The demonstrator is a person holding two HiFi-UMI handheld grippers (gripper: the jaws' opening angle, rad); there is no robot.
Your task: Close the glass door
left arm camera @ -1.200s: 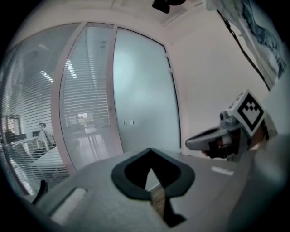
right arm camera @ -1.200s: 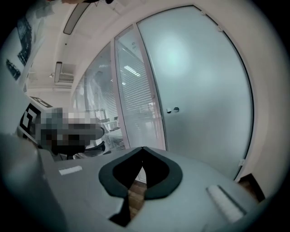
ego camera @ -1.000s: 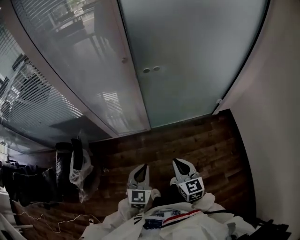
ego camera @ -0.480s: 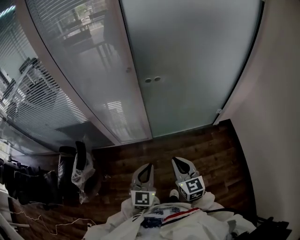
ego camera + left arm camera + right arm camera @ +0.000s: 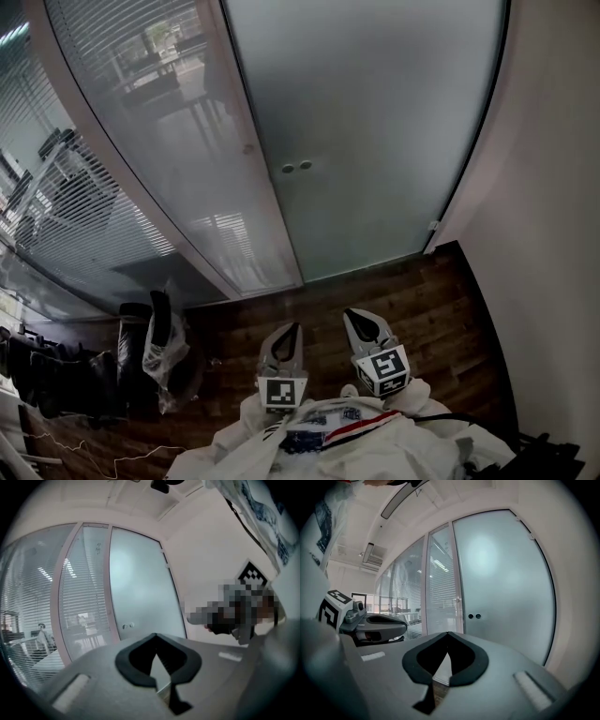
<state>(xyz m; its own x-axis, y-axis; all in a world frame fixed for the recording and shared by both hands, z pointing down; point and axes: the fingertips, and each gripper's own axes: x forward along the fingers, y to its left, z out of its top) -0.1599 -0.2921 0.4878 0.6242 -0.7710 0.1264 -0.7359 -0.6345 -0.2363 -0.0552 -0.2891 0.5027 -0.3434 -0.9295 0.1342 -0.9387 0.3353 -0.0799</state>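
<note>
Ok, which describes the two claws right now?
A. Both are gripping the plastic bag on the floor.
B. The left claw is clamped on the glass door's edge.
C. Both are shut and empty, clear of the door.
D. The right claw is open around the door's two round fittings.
C: the left claw and right claw each have jaws together with nothing between, and both sit over the wooden floor, short of the frosted glass door.

Frosted matt glass door [image 5: 375, 141], dark wood-plank floor [image 5: 394, 295]
</note>
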